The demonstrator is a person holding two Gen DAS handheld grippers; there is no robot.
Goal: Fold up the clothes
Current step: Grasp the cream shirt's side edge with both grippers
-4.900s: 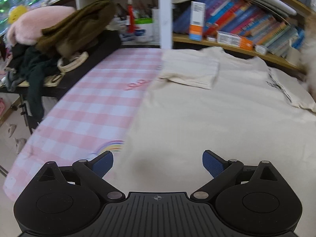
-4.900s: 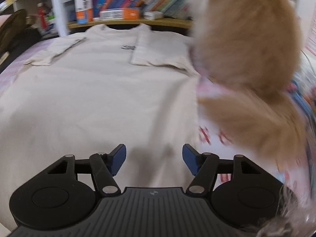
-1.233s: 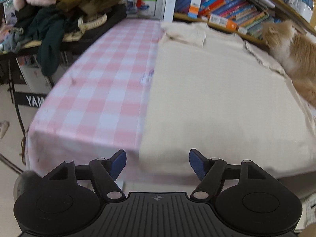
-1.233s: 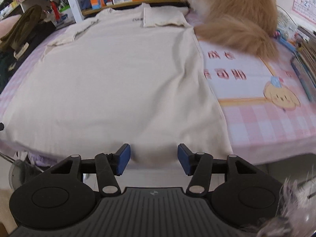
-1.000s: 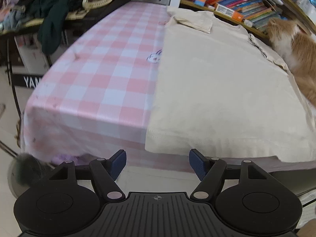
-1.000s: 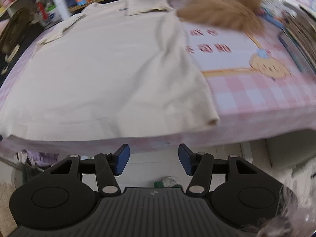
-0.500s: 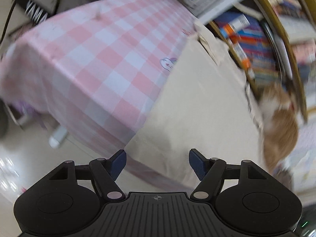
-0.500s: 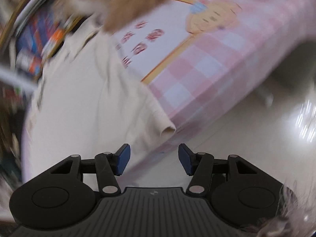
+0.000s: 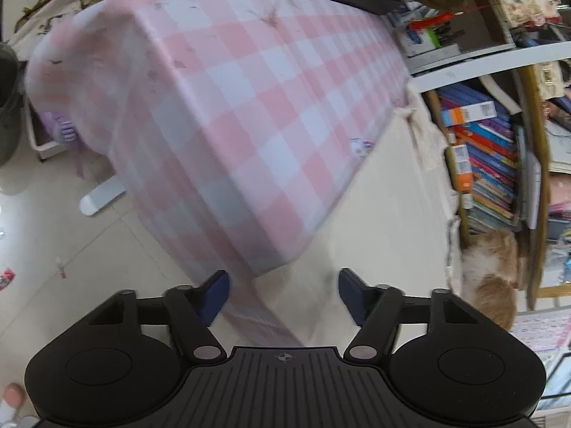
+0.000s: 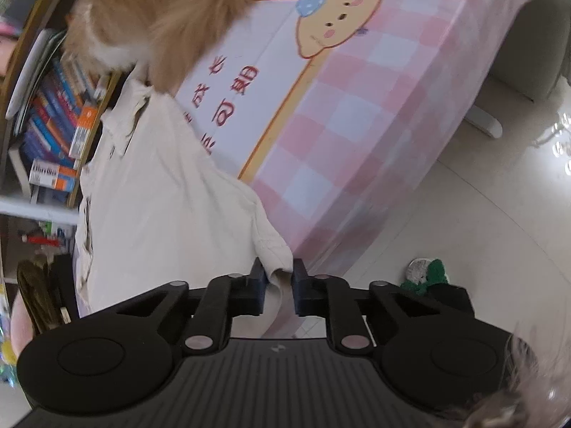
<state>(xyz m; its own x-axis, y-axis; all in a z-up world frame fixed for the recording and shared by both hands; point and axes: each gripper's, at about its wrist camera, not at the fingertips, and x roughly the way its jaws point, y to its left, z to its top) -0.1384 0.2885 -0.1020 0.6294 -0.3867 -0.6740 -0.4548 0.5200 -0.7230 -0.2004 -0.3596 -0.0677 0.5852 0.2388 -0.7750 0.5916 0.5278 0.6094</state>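
A cream t-shirt (image 9: 389,207) lies flat on a table with a pink checked cloth (image 9: 249,82), its hem hanging over the near edge. My left gripper (image 9: 283,290) is open, and the shirt's left hem corner lies between its fingers. In the right wrist view the shirt (image 10: 160,192) shows with its right hem corner between the fingers of my right gripper (image 10: 278,274), which is shut on that corner.
An orange and white cat (image 10: 167,10) sits on the table's far right, beside the shirt's sleeve; it also shows in the left wrist view (image 9: 494,267). Bookshelves (image 9: 485,149) stand behind the table. A green toy (image 10: 428,273) lies on the tiled floor.
Both grippers have tilted and come down to the shirt's hem at the table's near edge. My right gripper has shut on the right hem corner. The left one stays open.
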